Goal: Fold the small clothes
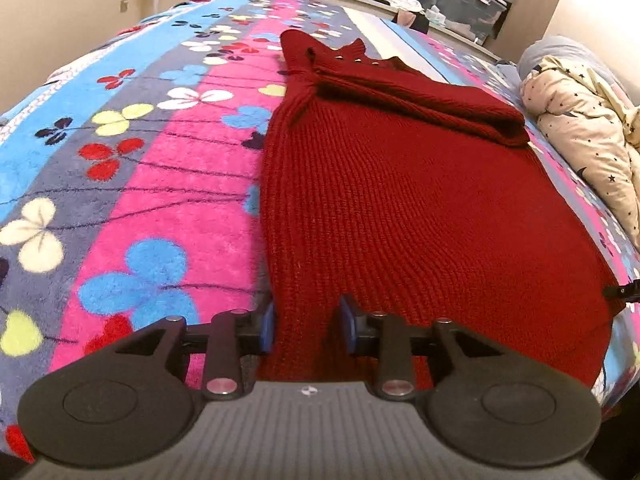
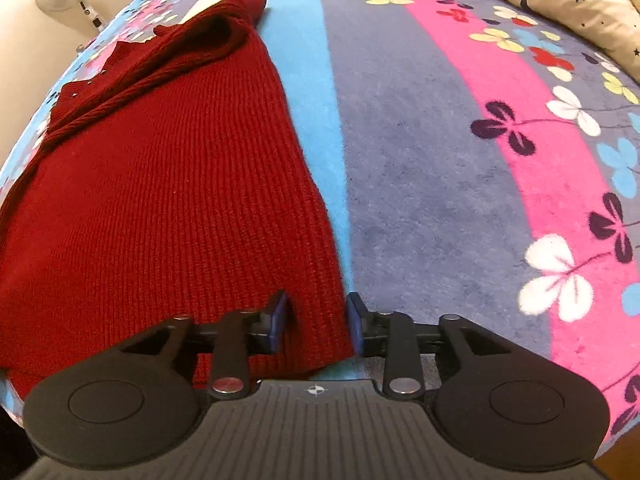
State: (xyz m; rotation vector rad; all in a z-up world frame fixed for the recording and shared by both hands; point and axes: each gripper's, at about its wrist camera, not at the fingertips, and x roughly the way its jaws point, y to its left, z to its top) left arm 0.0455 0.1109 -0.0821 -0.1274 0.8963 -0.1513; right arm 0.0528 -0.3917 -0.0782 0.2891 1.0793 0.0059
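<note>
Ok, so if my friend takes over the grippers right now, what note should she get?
Left hand-held gripper: jaws apart, straddling the near left hem corner of the red sweater; it does not look clamped.
Right hand-held gripper: jaws apart around the near right hem corner, also not clamped.
The sweater lies flat on the flowery blanket.
Done: a sleeve is folded across the top.
Left: probably pinch both corners and bring the hem up towards the collar.
</note>
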